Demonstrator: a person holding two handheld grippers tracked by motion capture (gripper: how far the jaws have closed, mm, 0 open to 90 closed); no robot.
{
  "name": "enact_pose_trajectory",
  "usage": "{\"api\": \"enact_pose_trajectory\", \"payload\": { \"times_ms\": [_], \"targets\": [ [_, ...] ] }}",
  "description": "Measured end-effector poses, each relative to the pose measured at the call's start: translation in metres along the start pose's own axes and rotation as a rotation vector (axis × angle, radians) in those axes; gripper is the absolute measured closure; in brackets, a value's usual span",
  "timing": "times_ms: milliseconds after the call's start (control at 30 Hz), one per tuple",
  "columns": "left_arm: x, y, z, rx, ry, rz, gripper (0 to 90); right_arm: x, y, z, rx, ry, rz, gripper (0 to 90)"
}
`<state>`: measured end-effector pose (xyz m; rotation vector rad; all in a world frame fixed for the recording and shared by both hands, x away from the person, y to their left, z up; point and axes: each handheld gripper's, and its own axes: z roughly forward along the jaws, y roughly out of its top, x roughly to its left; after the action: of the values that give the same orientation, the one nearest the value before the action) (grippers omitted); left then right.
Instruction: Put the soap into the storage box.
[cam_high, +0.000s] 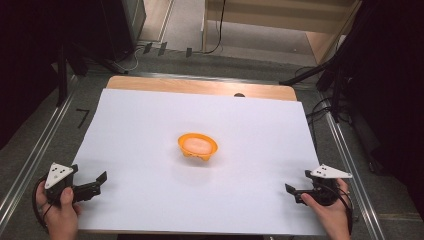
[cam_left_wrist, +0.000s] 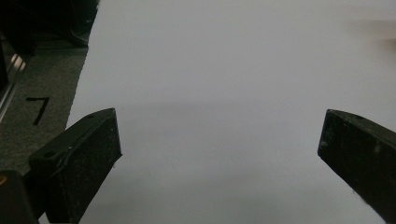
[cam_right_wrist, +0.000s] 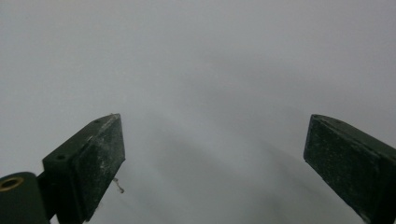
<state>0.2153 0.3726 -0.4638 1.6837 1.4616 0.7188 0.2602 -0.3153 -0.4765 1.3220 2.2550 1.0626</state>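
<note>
Orange bowl alone at the middle of the white surface, both grippers spread and empty

The orange bowl (cam_high: 198, 146) sits upright at the centre of the white surface (cam_high: 150, 120), well apart from both grippers; what the pale inside holds is hard to make out. From the bowl, the left gripper (cam_high: 99, 181) lies out at about 8 o'clock and the right gripper (cam_high: 291, 191) at about 4 o'clock, each near the surface's near edge. In the left gripper view the jaws stand wide apart with bare white between them, and a blurred orange smudge (cam_left_wrist: 378, 35) at 2 o'clock is too soft to identify. In the right gripper view the jaws are likewise spread, pinching nothing. Each hand (cam_high: 60, 212) grips its tool from below, forearms cut off by the frame, jaws pointing inward toward the bowl
</note>
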Motion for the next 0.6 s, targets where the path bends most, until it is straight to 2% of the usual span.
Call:
{"api": "enact_pose_trajectory", "payload": {
  "times_ms": [367,600],
  "targets": [
    [0.001,0.000,0.000,-0.004,0.001,-0.006,0.0,-0.013,-0.020,-0.018,-0.031,-0.032,0.051,4.4],
    [0.001,0.000,0.000,-0.005,0.002,-0.008,0.0,-0.016,-0.033,-0.026,-0.043,-0.047,0.077,4.3]
  ]
}}
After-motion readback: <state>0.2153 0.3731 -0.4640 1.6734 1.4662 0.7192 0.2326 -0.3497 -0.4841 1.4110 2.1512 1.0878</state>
